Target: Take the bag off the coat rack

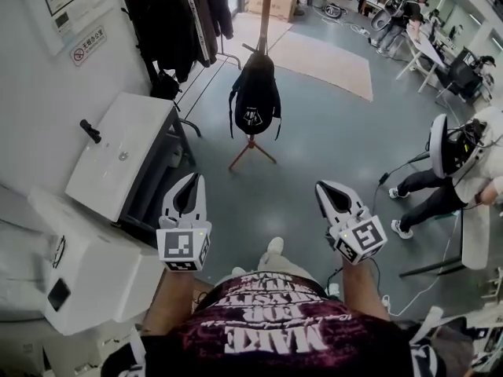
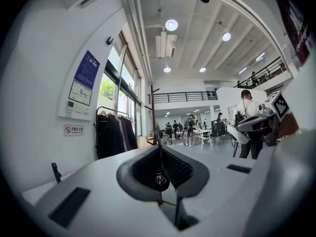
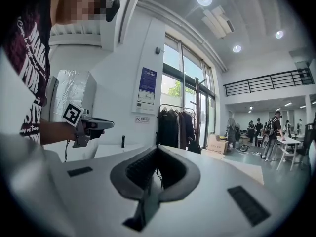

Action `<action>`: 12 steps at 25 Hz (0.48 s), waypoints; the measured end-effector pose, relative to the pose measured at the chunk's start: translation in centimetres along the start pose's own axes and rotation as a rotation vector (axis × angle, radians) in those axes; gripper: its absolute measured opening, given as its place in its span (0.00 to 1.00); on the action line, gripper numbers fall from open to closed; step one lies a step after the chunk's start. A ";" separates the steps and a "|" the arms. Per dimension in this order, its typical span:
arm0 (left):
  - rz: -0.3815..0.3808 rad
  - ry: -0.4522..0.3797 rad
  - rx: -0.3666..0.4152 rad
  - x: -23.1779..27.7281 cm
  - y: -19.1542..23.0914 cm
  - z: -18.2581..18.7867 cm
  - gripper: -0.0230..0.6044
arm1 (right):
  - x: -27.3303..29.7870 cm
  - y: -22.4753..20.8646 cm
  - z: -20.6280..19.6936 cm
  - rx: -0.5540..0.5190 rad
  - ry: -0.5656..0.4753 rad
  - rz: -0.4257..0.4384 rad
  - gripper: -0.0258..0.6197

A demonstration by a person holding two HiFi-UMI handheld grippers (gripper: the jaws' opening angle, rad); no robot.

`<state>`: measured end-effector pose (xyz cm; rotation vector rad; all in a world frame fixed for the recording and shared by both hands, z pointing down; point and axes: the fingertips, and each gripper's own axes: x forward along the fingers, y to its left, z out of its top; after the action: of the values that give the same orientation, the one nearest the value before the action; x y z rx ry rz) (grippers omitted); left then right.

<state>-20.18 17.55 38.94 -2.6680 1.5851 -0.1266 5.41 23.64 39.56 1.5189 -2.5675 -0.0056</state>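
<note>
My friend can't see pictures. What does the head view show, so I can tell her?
A black bag hangs on a coat rack ahead. The left gripper and right gripper, both shut and empty, point toward it. Coats hang at upper left; a person is at right.

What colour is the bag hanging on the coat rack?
The bag is black with a small white logo, clearest in the head view.

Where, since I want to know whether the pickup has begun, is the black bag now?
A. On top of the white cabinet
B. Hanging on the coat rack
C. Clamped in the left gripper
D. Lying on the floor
B: the black bag hangs on the coat rack, well ahead of the left gripper and the right gripper, both shut on nothing.
</note>
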 end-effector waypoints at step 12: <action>-0.047 -0.054 -0.076 3.0 2.0 -0.1 0.13 | 3.2 -4.0 -0.6 0.004 -0.012 -0.050 0.15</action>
<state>-20.50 14.01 39.03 -2.7412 1.5428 0.0047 7.43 18.96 40.30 1.5890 -2.5392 -0.0151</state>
